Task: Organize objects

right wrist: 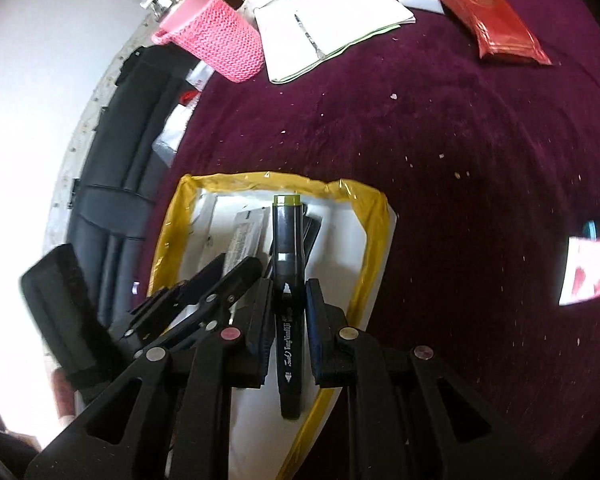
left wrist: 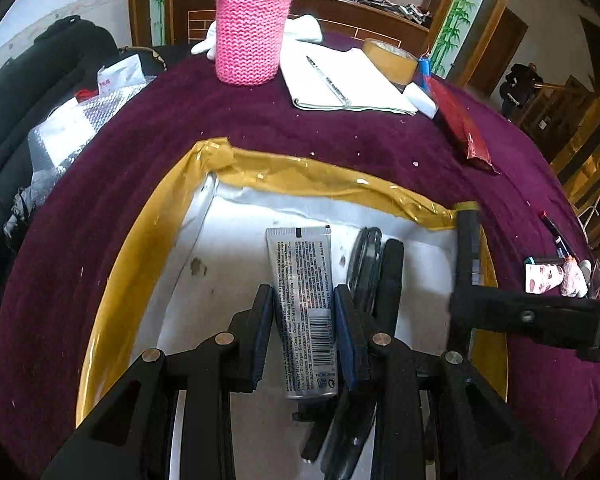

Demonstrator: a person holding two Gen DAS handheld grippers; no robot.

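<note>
Maroon velvet cloth [left wrist: 228, 120] across a round table, flecked with pale crumbs. At its near edge, a white box [left wrist: 228, 264] rimmed in yellow tape. Above the box, left gripper [left wrist: 304, 320], jaws pinching a silver tube [left wrist: 305, 300] held lengthwise, crimped end pointing away. Right gripper [right wrist: 288, 320], jaws pressed on a black marker [right wrist: 287, 280] with an olive cap end, poised over the same box; in the left view, that marker [left wrist: 469, 240] upright at the box's right rim. Inside the box, more dark pens [left wrist: 376, 268] along the tube's right side. Farther back on the cloth: a jar in a pink knitted sleeve [left wrist: 249, 28], an open notebook [left wrist: 356, 80] with a pen [left wrist: 327, 80] lying on it, a roll of tan tape [left wrist: 390, 60], a red packet [left wrist: 460, 120]. Beyond the table, a dark wood counter [left wrist: 340, 12] cluttered with items, bamboo-painted panels [left wrist: 456, 20], a black chair [left wrist: 40, 92] at left.
</note>
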